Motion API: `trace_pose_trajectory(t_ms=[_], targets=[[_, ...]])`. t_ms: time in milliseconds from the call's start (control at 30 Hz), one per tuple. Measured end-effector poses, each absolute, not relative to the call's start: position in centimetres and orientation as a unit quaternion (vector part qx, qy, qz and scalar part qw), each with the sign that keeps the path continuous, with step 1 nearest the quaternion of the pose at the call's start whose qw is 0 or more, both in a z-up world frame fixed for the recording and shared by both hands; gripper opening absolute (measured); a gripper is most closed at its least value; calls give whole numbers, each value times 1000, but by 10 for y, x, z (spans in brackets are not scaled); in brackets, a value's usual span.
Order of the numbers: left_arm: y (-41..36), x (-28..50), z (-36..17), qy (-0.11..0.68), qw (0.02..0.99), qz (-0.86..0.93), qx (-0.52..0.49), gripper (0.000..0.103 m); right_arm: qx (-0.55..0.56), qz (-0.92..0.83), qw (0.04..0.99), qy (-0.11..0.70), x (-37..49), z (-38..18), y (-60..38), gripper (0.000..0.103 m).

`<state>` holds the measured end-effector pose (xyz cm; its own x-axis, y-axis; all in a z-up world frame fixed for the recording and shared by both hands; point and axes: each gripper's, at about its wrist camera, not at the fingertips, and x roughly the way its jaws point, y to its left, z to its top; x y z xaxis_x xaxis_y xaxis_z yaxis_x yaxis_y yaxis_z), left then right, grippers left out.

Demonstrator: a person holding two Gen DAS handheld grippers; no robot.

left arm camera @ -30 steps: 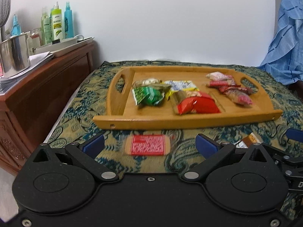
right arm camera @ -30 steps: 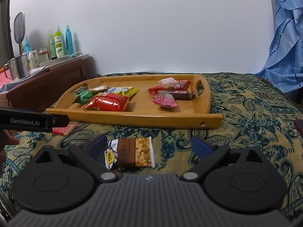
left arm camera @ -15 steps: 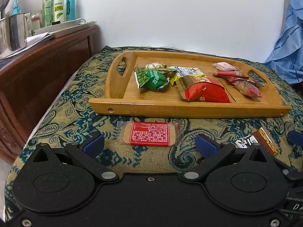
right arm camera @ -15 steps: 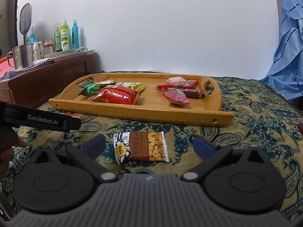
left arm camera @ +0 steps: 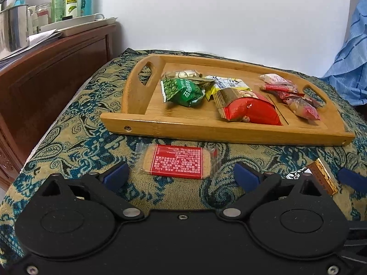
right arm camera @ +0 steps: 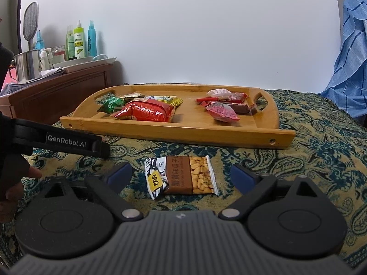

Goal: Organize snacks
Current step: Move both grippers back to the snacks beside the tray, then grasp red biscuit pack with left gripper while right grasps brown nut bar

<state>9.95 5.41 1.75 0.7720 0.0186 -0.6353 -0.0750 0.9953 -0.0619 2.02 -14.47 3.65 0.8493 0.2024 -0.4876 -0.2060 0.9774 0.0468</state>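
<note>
left gripper jaws wide, just been narrowing, clear-wrapped red-labelled biscuit between, untouched | right gripper likewise around brown peanut packet | two-part bamboo tray beyond (unobstructed): four snacks left, about four right

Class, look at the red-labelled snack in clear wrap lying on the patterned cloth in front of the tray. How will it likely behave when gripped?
The red-labelled snack looks like a flat, stiff slab, so it probably won't flop. Its clear film looks glossy, perhaps slippery. It lies flat, so it shouldn't roll.
</note>
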Motion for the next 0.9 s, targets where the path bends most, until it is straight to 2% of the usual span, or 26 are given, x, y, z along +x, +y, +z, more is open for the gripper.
trace_pose_trajectory(t_ms=[100, 233, 367, 467, 500, 533, 567, 600, 733, 767, 800, 867, 900], targets=[[53, 99, 18, 335, 941, 31, -38, 90, -4, 108, 961, 256, 21, 35, -142, 91], [50, 96, 19, 332, 942, 27, -34, 80, -14, 103, 963, 251, 20, 34, -139, 77], [48, 91, 22, 322, 945, 22, -40, 64, -16, 101, 963, 250, 20, 34, -139, 66], [45, 86, 25, 316, 948, 16, -42, 60, -16, 103, 965, 242, 18, 36, -138, 56], [44, 84, 26, 315, 948, 14, -43, 55, -18, 102, 966, 238, 16, 37, -137, 56], [43, 81, 27, 310, 950, 13, -41, 48, -20, 103, 966, 235, 16, 37, -136, 51], [41, 79, 28, 306, 951, 9, -37, 31, -22, 106, 967, 231, 14, 38, -135, 43], [38, 78, 30, 307, 951, 5, -32, 30, -24, 107, 968, 228, 13, 39, -134, 42], [35, 74, 30, 307, 951, 4, -30, 31, -39, 112, 969, 215, 8, 40, -129, 40], [34, 72, 31, 300, 953, 5, -28, 39, -39, 110, 970, 214, 7, 40, -129, 45], [34, 71, 32, 293, 956, 8, -24, 55, -36, 107, 970, 214, 7, 40, -129, 55], [33, 69, 33, 276, 961, 23, -13, 71, -30, 105, 970, 218, 8, 40, -132, 65], [35, 71, 32, 272, 962, 31, -7, 72, -26, 102, 970, 219, 9, 40, -134, 68]])
